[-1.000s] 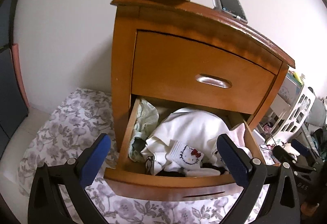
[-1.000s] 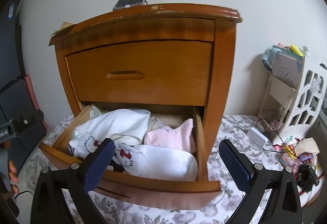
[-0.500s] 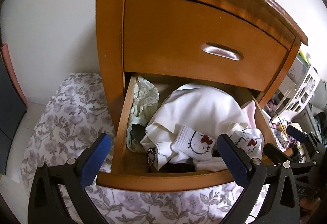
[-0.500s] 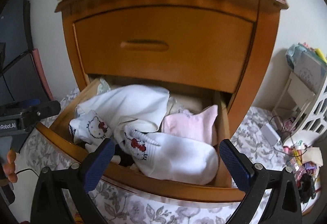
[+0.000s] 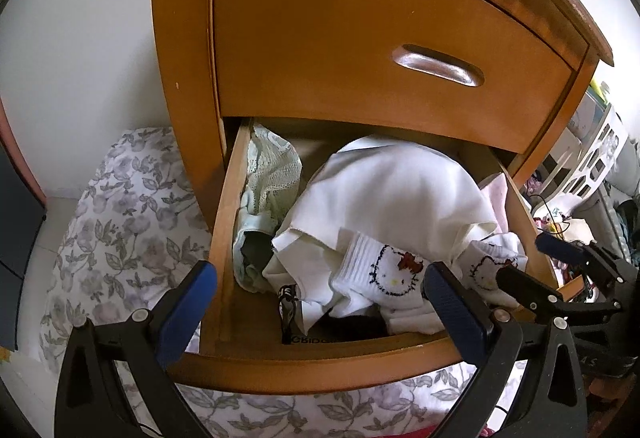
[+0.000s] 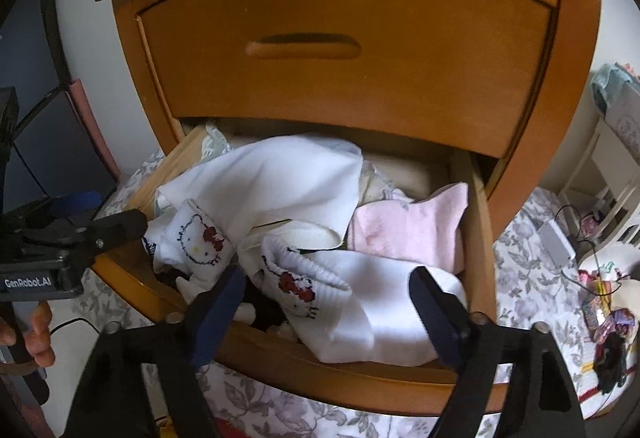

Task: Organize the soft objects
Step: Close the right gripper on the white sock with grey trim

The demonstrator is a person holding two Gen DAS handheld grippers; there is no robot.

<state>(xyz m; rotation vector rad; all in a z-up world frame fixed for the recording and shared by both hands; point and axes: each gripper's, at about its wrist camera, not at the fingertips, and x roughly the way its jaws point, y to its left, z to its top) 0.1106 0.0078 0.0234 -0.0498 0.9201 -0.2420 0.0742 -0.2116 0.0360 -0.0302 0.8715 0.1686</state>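
Socks: two white cat-face socks (image 5: 384,278) (image 6: 304,286) lie at front of open lower drawer (image 5: 312,362) (image 6: 360,378), on a white garment (image 5: 400,190).
Pink item (image 6: 408,234): right side of drawer, beside the socks.
Left gripper (image 5: 320,302): jaws wide apart, empty, hovering over drawer front.
Right gripper (image 6: 324,298): jaws wide apart, empty, straddling one sock.
Upper drawer (image 5: 360,50): closed.

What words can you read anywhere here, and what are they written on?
"GenRobot.AI": white letters on the body of the left gripper, seen from the right wrist view.
"GBIDG...": partial white letters on a black band at the front of the open drawer; the rest is hidden.
The socks show a cat face with a red bow, no words.
Nothing else is readable.
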